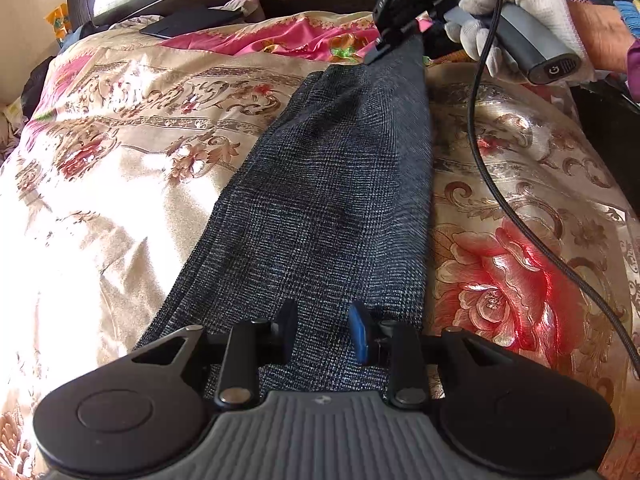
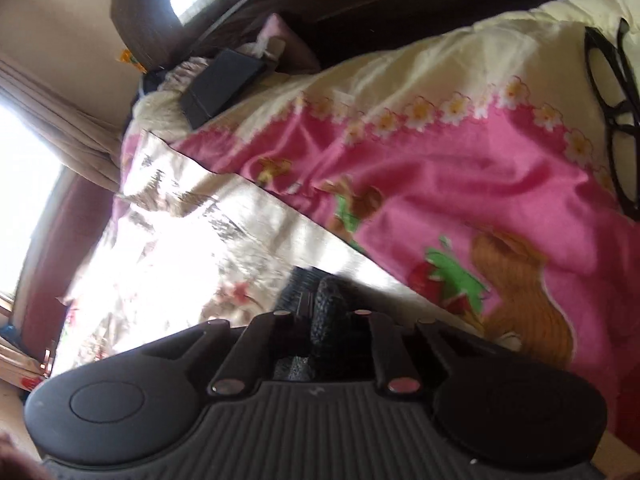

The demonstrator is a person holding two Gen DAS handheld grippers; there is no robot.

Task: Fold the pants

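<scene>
Left claw (image 1: 324,334): nearest the left wrist camera; its jaws stand partly apart over the near end of the pants, one pad dark, one blue. The cloth lies under and between them, but no pinch is seen, so the claw is taken as open.
Pants (image 1: 324,184): dark checked trousers, laid out as one long narrow strip on the bed, running from the left claw away to the right claw. The legs appear to be stacked one on the other already, though this is judged from the width only.
Right claw (image 1: 380,50): at the far end of the strip; in its own view a bunched fold of dark cloth (image 2: 326,312) is seen clamped between the nearly closed jaws. That end is lifted slightly off the bedspread.
Gloved hand (image 1: 516,20): wrapped round the right claw's handle, with a black cable (image 1: 480,128) trailing down beside the pants.
Bedspread (image 1: 140,128): glossy floral satin, with a pink quilt (image 2: 460,168) beyond it; eyeglasses (image 2: 612,120) are seen resting on the quilt.
Done: lengthwise halving, as judged.
Left: the crosswise fold, far end brought to near end, and a final smoothing.
</scene>
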